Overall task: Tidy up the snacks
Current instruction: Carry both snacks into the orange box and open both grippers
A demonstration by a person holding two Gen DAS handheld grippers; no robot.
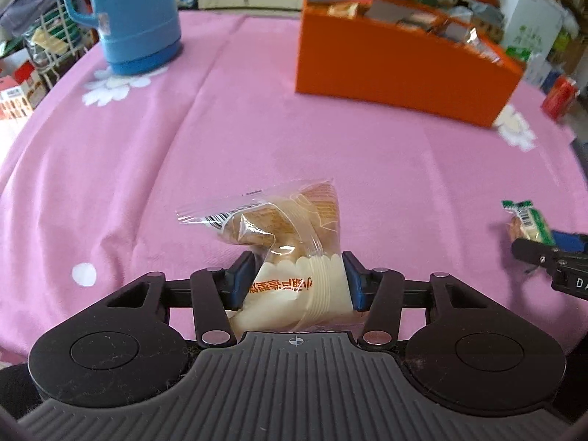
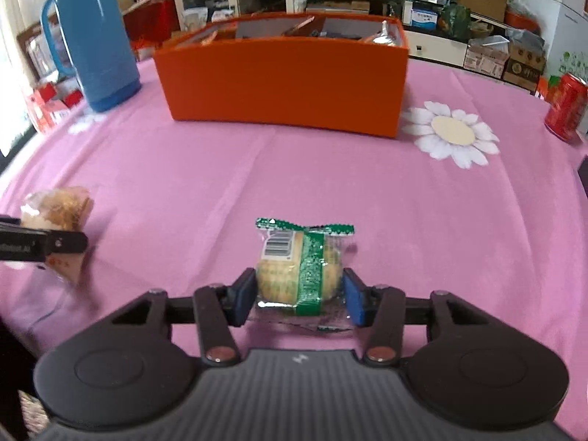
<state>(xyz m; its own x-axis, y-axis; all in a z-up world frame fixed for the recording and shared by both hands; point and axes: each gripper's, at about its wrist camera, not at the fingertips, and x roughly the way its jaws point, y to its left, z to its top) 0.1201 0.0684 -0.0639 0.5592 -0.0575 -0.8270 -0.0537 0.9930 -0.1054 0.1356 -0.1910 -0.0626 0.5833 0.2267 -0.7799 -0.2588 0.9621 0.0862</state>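
My left gripper (image 1: 296,279) is shut on a clear-wrapped cake snack (image 1: 283,242) with cream and orange print, held just above the pink tablecloth (image 1: 220,147). My right gripper (image 2: 299,292) is shut on a green-banded biscuit packet (image 2: 299,264). In the left wrist view the biscuit packet (image 1: 529,220) shows at the right edge. In the right wrist view the cake snack (image 2: 58,205) sits at the far left between the other gripper's fingers. An orange box (image 2: 283,73) with several snacks inside stands at the back of the table; in the left wrist view the orange box (image 1: 397,70) is at the back right.
A blue thermos jug (image 1: 132,18) stands at the back left of the table. A red drink can (image 2: 566,110) stands near the table's right edge. White daisy prints (image 2: 454,134) mark the cloth. Shelves, cartons and a wire rack crowd the room beyond the table.
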